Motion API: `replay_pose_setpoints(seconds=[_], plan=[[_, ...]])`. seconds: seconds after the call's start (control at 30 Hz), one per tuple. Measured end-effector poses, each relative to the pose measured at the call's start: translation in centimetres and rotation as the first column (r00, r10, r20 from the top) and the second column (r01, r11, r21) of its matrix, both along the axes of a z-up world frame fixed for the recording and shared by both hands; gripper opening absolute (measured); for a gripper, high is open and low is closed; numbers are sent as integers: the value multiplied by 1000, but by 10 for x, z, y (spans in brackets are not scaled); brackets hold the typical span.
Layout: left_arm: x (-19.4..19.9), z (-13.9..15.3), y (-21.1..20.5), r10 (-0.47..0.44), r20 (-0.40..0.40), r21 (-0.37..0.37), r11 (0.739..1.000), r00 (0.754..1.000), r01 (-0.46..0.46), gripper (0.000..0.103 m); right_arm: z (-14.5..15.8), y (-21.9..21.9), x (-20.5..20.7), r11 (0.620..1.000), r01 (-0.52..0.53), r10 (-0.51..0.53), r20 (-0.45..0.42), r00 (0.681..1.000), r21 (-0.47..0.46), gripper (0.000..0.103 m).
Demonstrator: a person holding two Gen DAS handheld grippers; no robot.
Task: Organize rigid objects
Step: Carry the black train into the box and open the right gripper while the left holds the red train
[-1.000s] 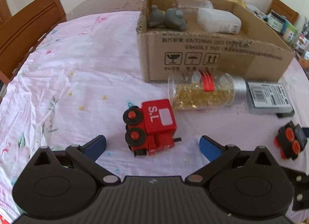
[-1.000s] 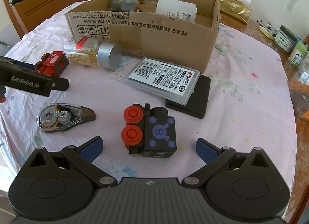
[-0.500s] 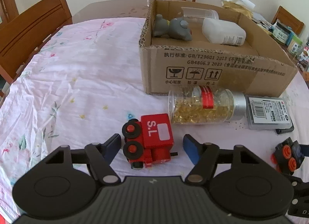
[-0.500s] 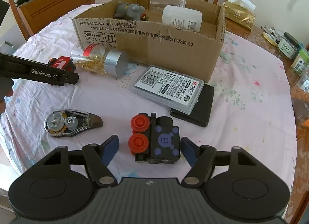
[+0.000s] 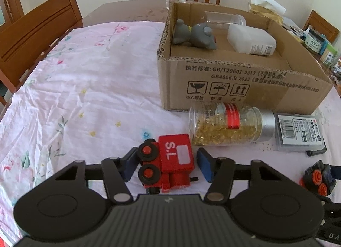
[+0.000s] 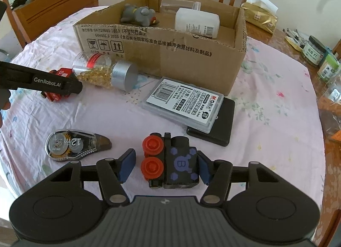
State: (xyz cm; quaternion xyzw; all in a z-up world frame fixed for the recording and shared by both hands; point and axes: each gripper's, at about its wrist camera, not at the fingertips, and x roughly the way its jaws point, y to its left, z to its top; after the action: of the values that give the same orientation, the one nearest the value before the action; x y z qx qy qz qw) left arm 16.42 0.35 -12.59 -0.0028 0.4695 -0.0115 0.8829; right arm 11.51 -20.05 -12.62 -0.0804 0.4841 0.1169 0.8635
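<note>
Red toy train point(image 5: 168, 159) near front tabletop edge: looks light, rigid, squeeze flat sides. Left gripper point(image 5: 168, 164) jaws just closing round it, left pad touching, right pad small gap. Right gripper point(image 6: 165, 164) likewise closing on black train point(image 6: 170, 160).

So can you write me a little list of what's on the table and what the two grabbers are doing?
left gripper: jaws have just been closing around the red toy train; a gap shows on one side
right gripper: jaws have just been closing around the black toy train; a gap shows on one side
cardboard box: open, holds a grey toy and a white bottle
capsule jar: lying on its side
tape roller: flat on the cloth
</note>
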Motion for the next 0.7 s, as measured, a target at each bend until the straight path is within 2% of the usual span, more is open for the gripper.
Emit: replay_pose_setpoints(seconds=[0.1,0.4,0.6,0.7], plan=[[1,1,3,-7,-3,-4,1000,1000,7,50,2,0,1,1000,6,-6,-6,1000,-4,55],[0,6,7,-113,-29,16,993,993,113,48,6,1,0,1000,-12,11,-30,999,-18,55],[-4,19,12,-209,-45,29,977,977,210,48,19,-2,1,999,-48,48,-37,998,-5,55],[-6,28,13,-257,-45,44,965,965,259,48,26,-2,2,997,-72,71,-28,997,-31,55]])
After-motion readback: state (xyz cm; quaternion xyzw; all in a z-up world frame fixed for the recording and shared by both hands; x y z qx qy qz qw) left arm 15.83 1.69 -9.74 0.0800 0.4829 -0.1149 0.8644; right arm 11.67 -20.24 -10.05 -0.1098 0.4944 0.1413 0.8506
